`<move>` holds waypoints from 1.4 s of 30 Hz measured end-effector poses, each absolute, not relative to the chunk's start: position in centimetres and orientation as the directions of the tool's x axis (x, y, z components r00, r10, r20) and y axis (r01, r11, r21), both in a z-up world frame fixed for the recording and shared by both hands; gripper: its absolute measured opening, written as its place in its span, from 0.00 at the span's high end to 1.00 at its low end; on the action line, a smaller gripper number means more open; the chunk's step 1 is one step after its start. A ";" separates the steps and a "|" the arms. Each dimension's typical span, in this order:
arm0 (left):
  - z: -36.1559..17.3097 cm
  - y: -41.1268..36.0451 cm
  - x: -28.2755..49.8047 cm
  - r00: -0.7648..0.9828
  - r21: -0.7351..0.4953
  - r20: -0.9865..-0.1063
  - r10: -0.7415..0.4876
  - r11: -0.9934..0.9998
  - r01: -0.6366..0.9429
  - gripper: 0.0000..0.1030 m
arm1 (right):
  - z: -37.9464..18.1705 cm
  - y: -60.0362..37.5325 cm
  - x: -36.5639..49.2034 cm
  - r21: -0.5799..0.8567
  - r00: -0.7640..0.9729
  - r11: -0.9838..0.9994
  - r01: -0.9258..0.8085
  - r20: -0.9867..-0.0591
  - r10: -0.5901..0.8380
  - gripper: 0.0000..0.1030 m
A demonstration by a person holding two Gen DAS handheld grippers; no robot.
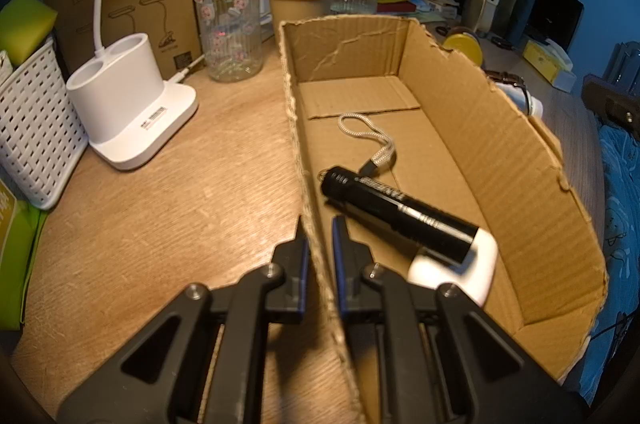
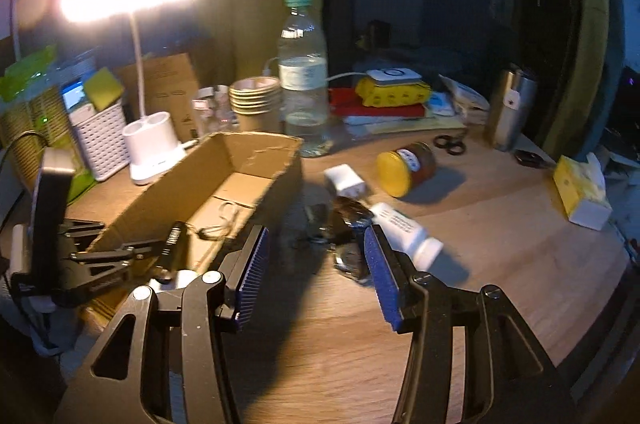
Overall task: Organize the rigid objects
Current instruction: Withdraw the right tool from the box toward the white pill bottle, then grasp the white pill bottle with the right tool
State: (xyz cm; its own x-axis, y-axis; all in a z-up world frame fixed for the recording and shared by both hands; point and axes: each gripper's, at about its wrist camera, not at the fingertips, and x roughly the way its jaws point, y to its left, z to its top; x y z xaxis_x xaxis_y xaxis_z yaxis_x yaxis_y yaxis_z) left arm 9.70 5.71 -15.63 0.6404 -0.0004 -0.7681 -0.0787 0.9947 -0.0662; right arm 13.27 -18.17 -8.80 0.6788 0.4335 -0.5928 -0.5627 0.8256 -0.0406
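Left tongs (image 1: 319, 224) clench the cardboard box (image 1: 520, 160) wall, right tongs (image 2: 316, 244) released above the cluttered, lamp-lit wooden desk (image 2: 500, 224).

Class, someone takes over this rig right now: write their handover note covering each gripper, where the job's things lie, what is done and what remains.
Left gripper: shut on the cardboard box near wall, steadying it.
Right gripper: open, nothing between the pads, above the desk.
Done: black flashlight and a white object lie in the box.
Left: white charger, white tube, yellow-lidded jar and a dark object, too blurred to name, lie on the desk.
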 end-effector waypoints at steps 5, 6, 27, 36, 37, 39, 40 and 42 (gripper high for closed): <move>-15.6 5.7 9.7 0.640 -0.066 -0.768 0.000 0.995 -0.079 0.89 | -9.6 -19.3 14.6 -0.037 0.689 0.849 -0.527 -0.604 0.401 0.49; -15.6 5.7 9.7 0.640 -0.066 -0.768 0.000 0.995 -0.079 0.89 | -9.8 -19.6 14.8 -0.036 0.689 0.853 -0.521 -0.607 0.395 0.49; -15.6 5.7 9.7 0.640 -0.066 -0.768 0.000 0.995 -0.079 0.89 | -13.8 -21.4 22.2 -0.117 0.689 0.862 -0.493 -0.658 0.305 0.41; -15.6 5.7 9.7 0.640 -0.066 -0.768 0.000 0.995 -0.079 0.89 | -14.7 -20.1 23.6 -0.149 0.674 0.839 -0.523 -0.675 0.300 0.41; -15.6 5.7 9.7 0.641 -0.066 -0.768 0.000 0.995 -0.079 0.89 | -14.7 -20.1 23.8 -0.148 0.672 0.839 -0.524 -0.677 0.300 0.41; -15.6 5.7 9.7 0.640 -0.066 -0.768 0.000 0.995 -0.079 0.89 | -14.6 -19.9 24.1 -0.154 0.673 0.838 -0.523 -0.678 0.295 0.41; -15.6 5.7 9.7 0.640 -0.066 -0.768 0.000 0.995 -0.079 0.89 | -14.6 -19.9 24.3 -0.155 0.672 0.838 -0.524 -0.680 0.295 0.41; -15.6 5.7 9.7 0.640 -0.066 -0.768 0.000 0.995 -0.079 0.89 | -14.8 -19.7 24.6 -0.151 0.664 0.835 -0.530 -0.686 0.297 0.41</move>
State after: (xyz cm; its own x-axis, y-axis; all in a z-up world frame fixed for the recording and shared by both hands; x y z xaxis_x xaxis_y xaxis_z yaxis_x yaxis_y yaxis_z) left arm 9.68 5.69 -15.62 0.6405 0.0003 -0.7680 -0.0792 0.9947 -0.0656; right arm 24.62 -19.68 -14.78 0.6642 0.2975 -0.6859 -0.5298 0.8346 -0.1510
